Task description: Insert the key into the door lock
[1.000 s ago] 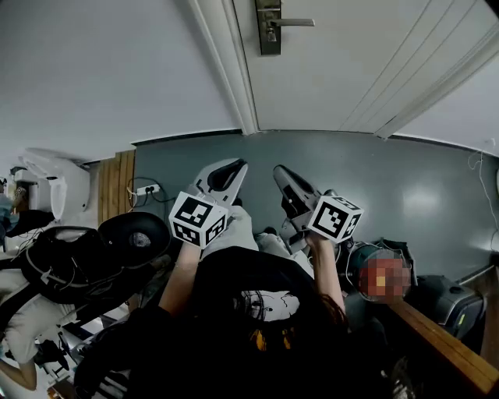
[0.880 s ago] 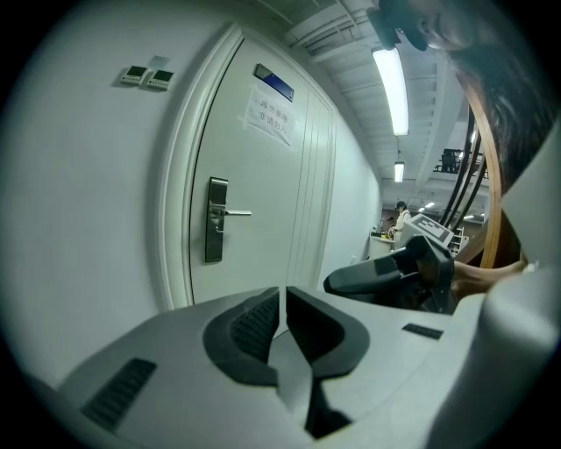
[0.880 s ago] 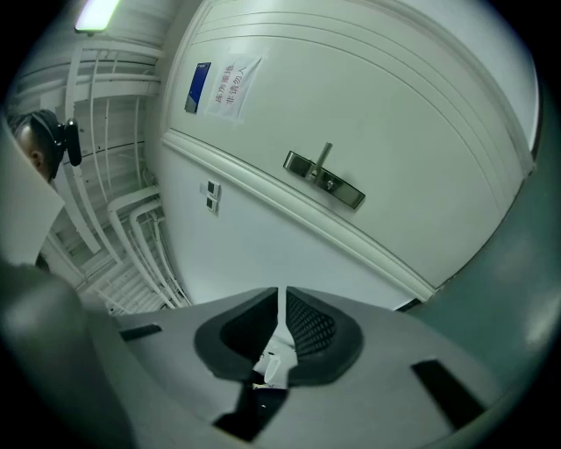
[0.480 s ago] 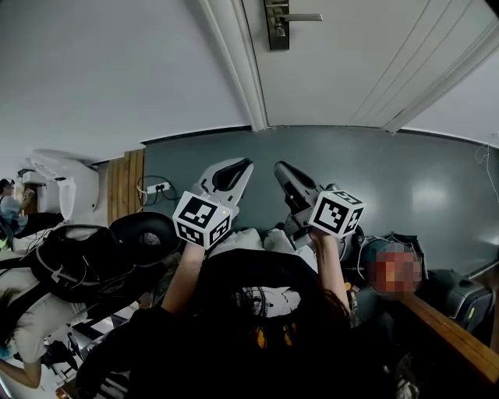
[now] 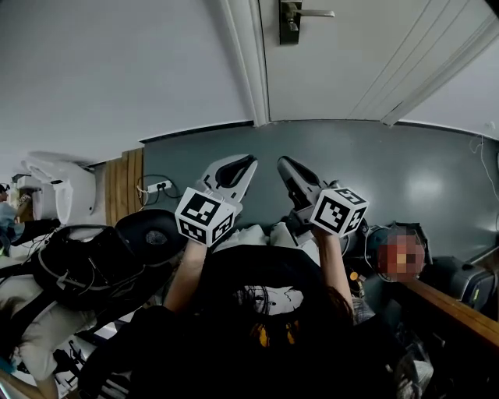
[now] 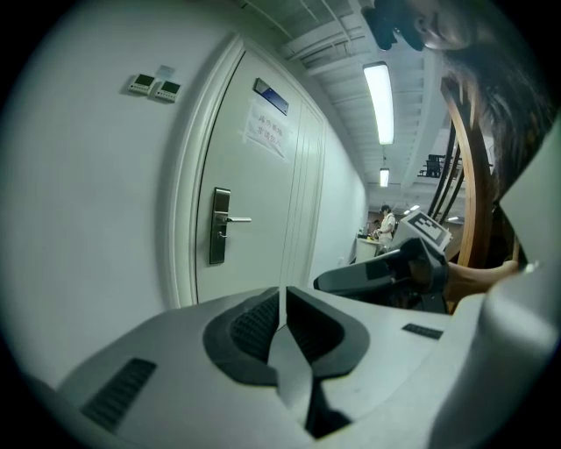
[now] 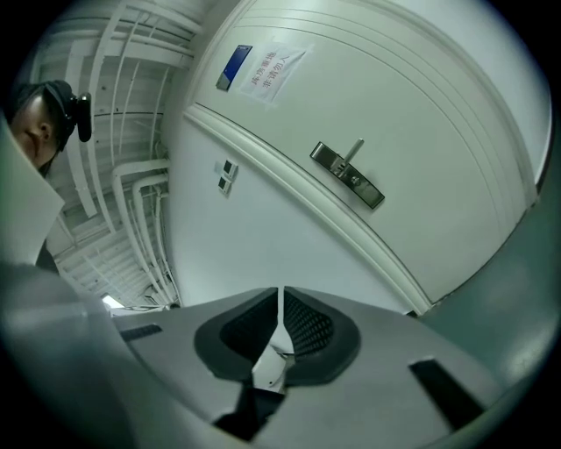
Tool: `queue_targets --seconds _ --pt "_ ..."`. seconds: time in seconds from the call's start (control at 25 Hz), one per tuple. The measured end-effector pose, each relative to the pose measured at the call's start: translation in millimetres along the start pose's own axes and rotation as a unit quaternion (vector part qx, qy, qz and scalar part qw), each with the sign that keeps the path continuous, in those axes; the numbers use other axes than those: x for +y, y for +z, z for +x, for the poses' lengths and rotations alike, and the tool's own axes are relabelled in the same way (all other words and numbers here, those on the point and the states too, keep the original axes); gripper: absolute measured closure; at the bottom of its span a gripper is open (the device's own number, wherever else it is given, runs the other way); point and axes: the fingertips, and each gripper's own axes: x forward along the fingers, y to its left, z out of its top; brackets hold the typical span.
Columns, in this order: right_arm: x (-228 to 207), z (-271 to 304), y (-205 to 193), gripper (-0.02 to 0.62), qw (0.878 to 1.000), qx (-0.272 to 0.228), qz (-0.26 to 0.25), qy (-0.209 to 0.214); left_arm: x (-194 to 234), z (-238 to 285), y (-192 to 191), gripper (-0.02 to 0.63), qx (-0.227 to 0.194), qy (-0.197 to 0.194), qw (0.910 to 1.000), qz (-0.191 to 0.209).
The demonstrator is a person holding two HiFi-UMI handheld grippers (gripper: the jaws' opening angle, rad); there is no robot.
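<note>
The door lock [image 5: 290, 21], a metal plate with a lever handle, sits on the white door [image 5: 351, 54] at the top of the head view. It also shows in the left gripper view, lock [image 6: 219, 226], and in the right gripper view, lock [image 7: 348, 175]. Both grippers are held low over the grey floor, well short of the door. My left gripper [image 5: 248, 161] [image 6: 282, 294] is shut with its pads together. My right gripper [image 5: 282, 162] [image 7: 280, 294] is shut too. I see no key in either one. The right gripper [image 6: 386, 272] appears beside the left in the left gripper view.
The white door frame [image 5: 249, 62] stands left of the lock, with wall switches [image 6: 151, 85] beyond it. A black bag [image 5: 78, 265], a power strip [image 5: 156, 187] and a wooden panel [image 5: 121, 187] lie at the left. A wooden edge [image 5: 460, 312] runs at the lower right.
The head view has shifted, so the lock now sits further right and higher. Both grippers have drifted slightly right and stayed shut.
</note>
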Motion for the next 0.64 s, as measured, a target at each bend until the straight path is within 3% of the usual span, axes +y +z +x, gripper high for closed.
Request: queue_targets --seconds 0.64 --pt "30 -2 -56 0.58 0.998 0.015 -0.043 -0.041 -9 -49 -27 0.577 -0.018 -0.043 0.9989 -0.007"
